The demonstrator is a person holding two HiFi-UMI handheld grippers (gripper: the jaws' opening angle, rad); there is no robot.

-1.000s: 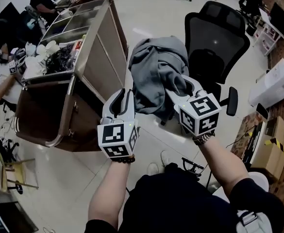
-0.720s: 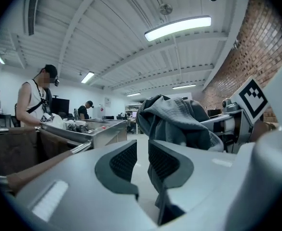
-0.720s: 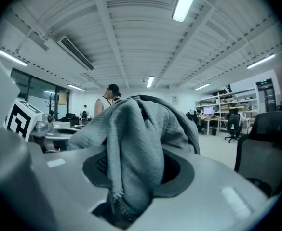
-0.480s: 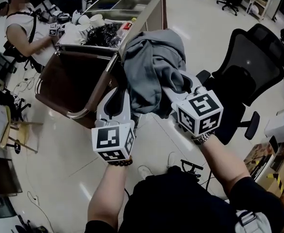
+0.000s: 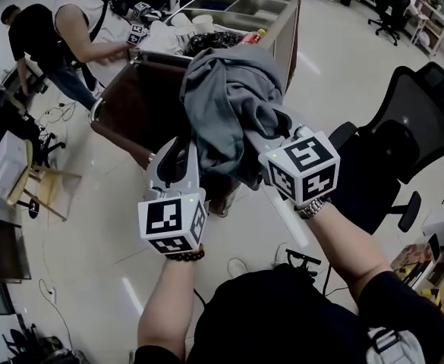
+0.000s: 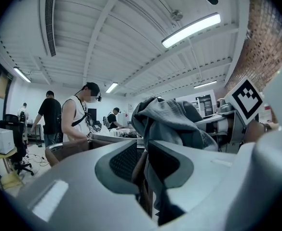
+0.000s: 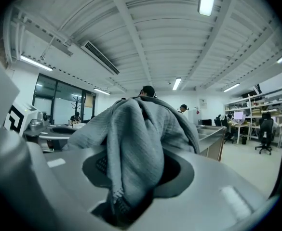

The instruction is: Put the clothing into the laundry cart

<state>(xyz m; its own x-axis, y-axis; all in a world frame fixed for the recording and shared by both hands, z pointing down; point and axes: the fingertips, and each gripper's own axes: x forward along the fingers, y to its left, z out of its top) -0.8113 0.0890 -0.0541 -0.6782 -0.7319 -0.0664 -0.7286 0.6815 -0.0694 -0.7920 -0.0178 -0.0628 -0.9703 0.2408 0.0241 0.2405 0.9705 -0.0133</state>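
Note:
A grey garment [image 5: 225, 101] hangs bunched between both grippers, held up in front of the laundry cart [image 5: 123, 108], a brown bin with a metal rim. My left gripper [image 5: 182, 149] is shut on the garment's lower left fold; in the left gripper view the cloth [image 6: 172, 121] runs down between the jaws. My right gripper [image 5: 273, 133] is shut on the right side of the garment; in the right gripper view the fabric [image 7: 131, 138] fills the space between the jaws. The garment hides the near corner of the cart.
The cart's top shelf [image 5: 240, 2] holds trays, cups and dark clutter. Two people [image 5: 85, 21] stand at the cart's far left side. A black office chair [image 5: 415, 127] is at my right. A small wooden stool [image 5: 36, 188] and cables lie on the floor at the left.
Both grippers have swung left with the garment. The cart now stands right behind it, and the office chair has slid off to the right of the view.

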